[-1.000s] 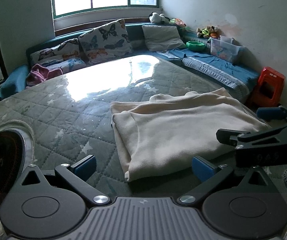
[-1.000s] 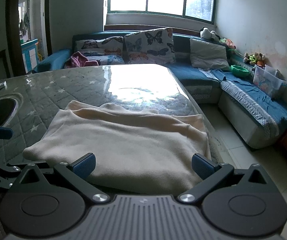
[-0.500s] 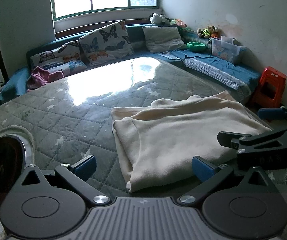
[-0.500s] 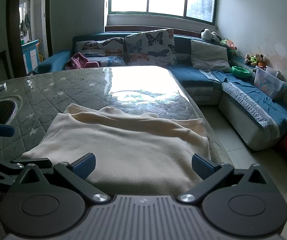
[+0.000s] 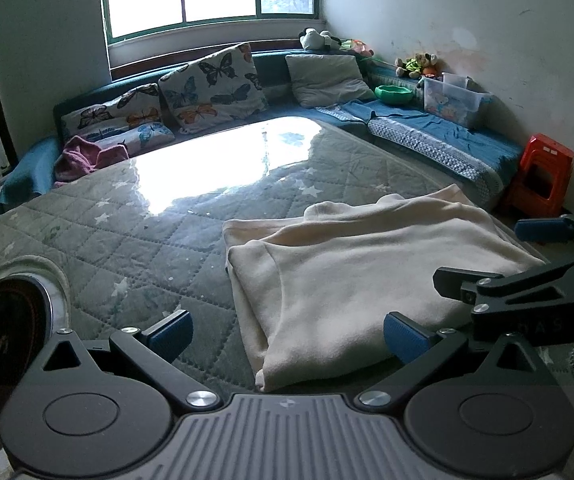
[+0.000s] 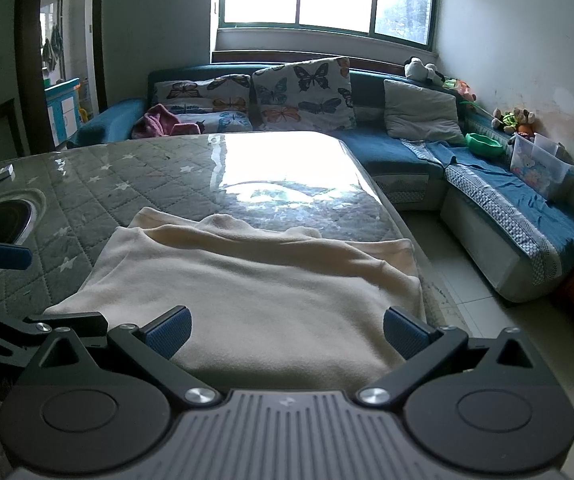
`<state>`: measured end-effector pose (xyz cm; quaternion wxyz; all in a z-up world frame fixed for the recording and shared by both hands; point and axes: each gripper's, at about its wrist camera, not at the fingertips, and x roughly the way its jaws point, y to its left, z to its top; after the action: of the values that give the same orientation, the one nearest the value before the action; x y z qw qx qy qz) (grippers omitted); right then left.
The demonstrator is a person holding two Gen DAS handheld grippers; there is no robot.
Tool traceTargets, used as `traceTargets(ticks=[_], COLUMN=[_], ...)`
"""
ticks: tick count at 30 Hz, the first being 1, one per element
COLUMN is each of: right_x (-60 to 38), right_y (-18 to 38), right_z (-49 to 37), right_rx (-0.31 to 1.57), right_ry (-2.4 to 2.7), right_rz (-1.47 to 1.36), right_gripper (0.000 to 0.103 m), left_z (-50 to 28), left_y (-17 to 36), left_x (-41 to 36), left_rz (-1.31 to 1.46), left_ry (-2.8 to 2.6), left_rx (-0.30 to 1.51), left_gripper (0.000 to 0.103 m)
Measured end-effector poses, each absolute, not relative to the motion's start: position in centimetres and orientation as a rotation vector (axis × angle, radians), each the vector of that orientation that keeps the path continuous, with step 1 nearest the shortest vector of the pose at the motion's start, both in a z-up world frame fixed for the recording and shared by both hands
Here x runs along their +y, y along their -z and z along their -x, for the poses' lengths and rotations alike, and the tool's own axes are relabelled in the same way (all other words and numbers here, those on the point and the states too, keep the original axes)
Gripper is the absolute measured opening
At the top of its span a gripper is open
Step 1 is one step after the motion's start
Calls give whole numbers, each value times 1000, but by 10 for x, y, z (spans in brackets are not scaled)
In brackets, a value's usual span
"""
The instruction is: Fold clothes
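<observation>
- Cream garment [image 5: 351,280] lying flat on the quilted grey table cover [image 5: 127,232], toward the right-hand edge of the table, already folded over itself at least once, with layered edges along the left side and a rumpled collar or hem at the far end.
- Left gripper [image 5: 285,330] held low at the garment's near left corner, jaws spread wide, blue pads apart, nothing between them.
- Right gripper [image 6: 287,330] poised over the near edge of the cloth, jaws likewise spread wide and empty; its dark linkage also visible at the right of the left wrist view.
- Step in hand, judging by the pose: between folds, both tools lined up along the near edge with no grasp made yet.
- Next move likely calls for lowering each gripper to a near corner, pinching through all layers, then carrying the edge toward the far end for another fold.
- Hard to tell from the fisheye views whether the pads touch the fabric or hover just above it.
- Risk: catching only the top layer and dragging the stack out of line, or sliding it off the nearby table edge.
- Butterfly cushions [image 6: 303,96] and sofa [image 6: 387,152] well beyond, not involved.
</observation>
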<state>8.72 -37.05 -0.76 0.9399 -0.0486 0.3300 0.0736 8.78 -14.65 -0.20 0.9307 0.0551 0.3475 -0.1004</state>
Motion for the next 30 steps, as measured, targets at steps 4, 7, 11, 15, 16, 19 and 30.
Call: traceTargets(ticks=[4, 7, 11, 15, 16, 19, 30], right_x=[-371, -371, -371, -371, -371, -372, -374], right_y=[7, 7, 7, 6, 6, 7, 8], right_z=[-87, -87, -86, -85, -84, -83, -79], right_rx=[672, 671, 669, 666, 666, 665, 667], right_ry=[-149, -149, -149, -149, -148, -146, -142], right_rz=[97, 96, 94, 90, 88, 82, 72], right_gripper=[103, 103, 103, 103, 103, 103, 103], left_z=[-87, -86, -85, -83, -83, -82, -79], left_y=[1, 1, 1, 1, 1, 0, 1], left_x=[-147, -147, -147, -148, -148, -148, -149], left_rz=[-110, -110, -109, -110, -110, -110, -112], left_ry=[206, 207, 206, 205, 204, 206, 203], left_rx=[707, 706, 708, 705, 705, 702, 704], left_gripper=[103, 103, 103, 103, 103, 103, 103])
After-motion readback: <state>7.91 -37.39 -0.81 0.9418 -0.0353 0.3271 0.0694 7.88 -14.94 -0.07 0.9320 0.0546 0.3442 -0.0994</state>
